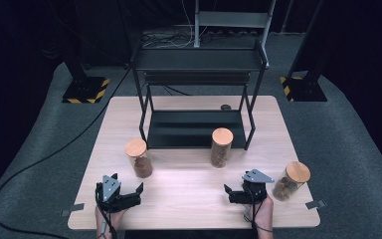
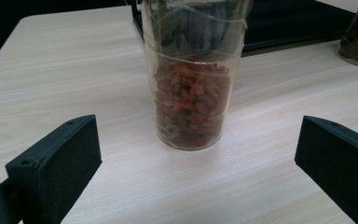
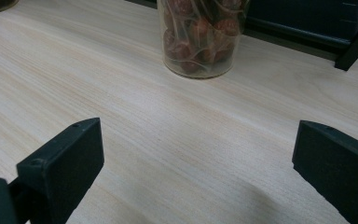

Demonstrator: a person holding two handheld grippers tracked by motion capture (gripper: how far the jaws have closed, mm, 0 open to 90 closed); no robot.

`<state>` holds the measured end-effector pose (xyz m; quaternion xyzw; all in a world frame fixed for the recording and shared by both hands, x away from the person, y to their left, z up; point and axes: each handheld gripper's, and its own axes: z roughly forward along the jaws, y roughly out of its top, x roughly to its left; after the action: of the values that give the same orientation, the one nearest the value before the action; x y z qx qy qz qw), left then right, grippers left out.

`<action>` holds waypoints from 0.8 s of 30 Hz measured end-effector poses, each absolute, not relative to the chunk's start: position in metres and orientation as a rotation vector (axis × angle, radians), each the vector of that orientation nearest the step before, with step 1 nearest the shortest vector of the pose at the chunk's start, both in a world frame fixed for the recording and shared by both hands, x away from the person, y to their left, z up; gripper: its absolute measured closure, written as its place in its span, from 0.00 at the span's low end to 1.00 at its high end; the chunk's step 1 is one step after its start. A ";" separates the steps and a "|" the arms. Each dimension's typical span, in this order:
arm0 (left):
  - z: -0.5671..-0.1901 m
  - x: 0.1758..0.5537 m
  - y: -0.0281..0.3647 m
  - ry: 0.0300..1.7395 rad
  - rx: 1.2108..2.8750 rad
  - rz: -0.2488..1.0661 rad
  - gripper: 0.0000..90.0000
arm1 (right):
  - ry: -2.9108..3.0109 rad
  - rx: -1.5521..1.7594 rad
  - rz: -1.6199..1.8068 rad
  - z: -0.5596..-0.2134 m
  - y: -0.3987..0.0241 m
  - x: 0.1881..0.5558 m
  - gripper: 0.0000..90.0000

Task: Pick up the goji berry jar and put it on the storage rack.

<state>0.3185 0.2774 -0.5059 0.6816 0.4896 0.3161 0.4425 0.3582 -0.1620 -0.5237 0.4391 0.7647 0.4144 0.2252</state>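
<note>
Three clear jars with round wooden lids stand on the light wooden table (image 1: 189, 189). The left jar (image 1: 139, 158) holds reddish-brown dried bits and stands just beyond my left gripper (image 1: 121, 186). In the left gripper view this jar (image 2: 189, 93) rises ahead of the left gripper (image 2: 196, 172), whose jaws stand wide apart and empty. The middle jar (image 1: 221, 147) holds round brown pieces. It stands well ahead of my right gripper (image 1: 245, 186). The right gripper view shows the middle jar (image 3: 200, 42) far off, with the right gripper (image 3: 196, 172) open and empty. The right jar (image 1: 291, 180) stands beside the right gripper.
A black metal shelf rack (image 1: 196, 129) stands at the back of the table, its lower shelf just behind the middle jar. A small dark round object (image 1: 225, 107) lies behind it. Stands with yellow-black feet (image 1: 86, 89) sit on the floor beyond.
</note>
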 end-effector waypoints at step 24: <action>-0.499 0.361 0.267 1.192 1.707 0.777 0.00 | 2.140 1.203 1.110 -0.524 -0.160 0.360 0.02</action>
<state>0.3605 0.2665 -0.4987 0.6886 0.4807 0.3132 0.4435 0.3605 -0.1595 -0.5244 0.4354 0.7744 0.4019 0.2218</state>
